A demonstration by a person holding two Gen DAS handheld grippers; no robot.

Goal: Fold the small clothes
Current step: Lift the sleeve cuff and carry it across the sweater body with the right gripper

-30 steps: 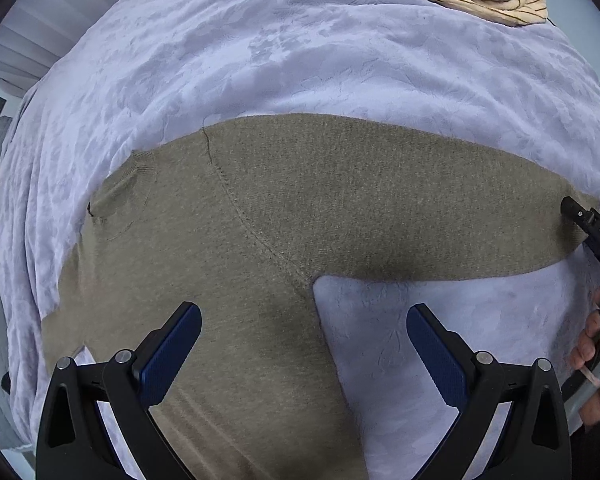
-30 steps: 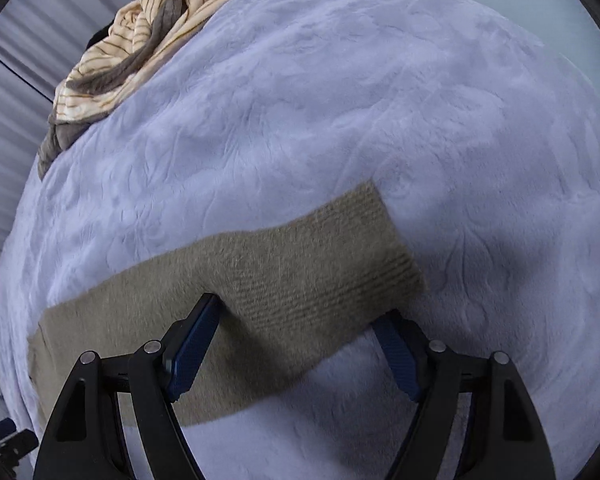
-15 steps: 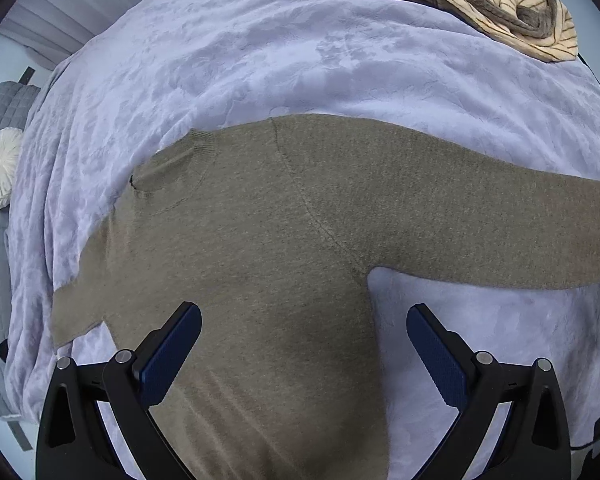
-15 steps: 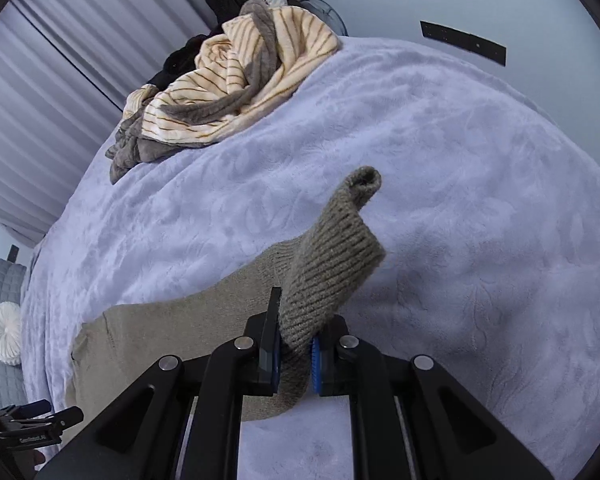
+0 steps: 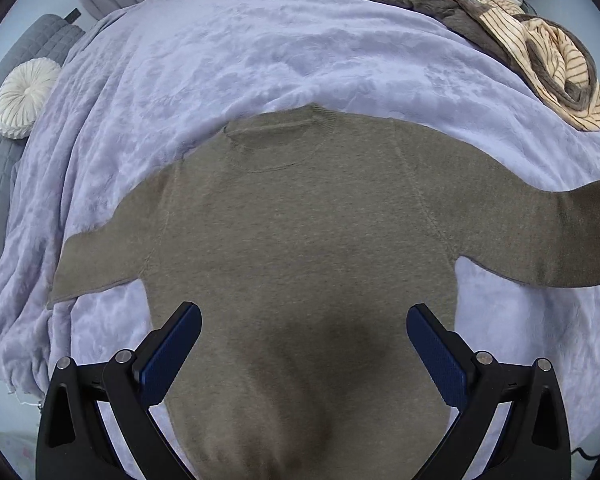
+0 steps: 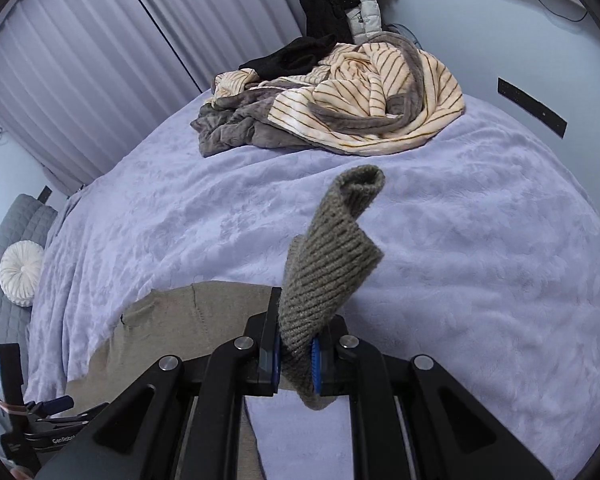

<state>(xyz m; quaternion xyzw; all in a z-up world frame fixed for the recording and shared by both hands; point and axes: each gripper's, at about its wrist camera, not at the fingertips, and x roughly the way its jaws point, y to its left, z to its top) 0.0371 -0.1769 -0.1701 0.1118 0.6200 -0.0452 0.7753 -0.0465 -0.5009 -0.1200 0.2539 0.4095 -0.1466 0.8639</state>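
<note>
An olive-brown knit sweater [image 5: 300,240] lies flat on the lavender bed cover [image 5: 260,48], collar away from me, left sleeve spread out. My left gripper [image 5: 303,354] is open and empty, hovering above the sweater's lower body. My right gripper [image 6: 294,354] is shut on the ribbed cuff of the sweater's right sleeve [image 6: 328,264] and holds it lifted off the bed, the cuff end standing up past the fingers. The raised sleeve [image 5: 560,236] runs off the right edge of the left wrist view. The sweater body [image 6: 160,328] shows at lower left in the right wrist view.
A heap of striped cream and grey clothes [image 6: 340,108] lies at the far side of the bed; it also shows in the left wrist view [image 5: 540,48]. A round white cushion [image 5: 22,98] sits on a grey sofa at the left. Curtains [image 6: 80,60] hang behind the bed.
My right gripper closed on the sleeve cuff and lifted it off the bed. My left gripper moved left, from above the sleeve and armpit to over the sweater's body.
</note>
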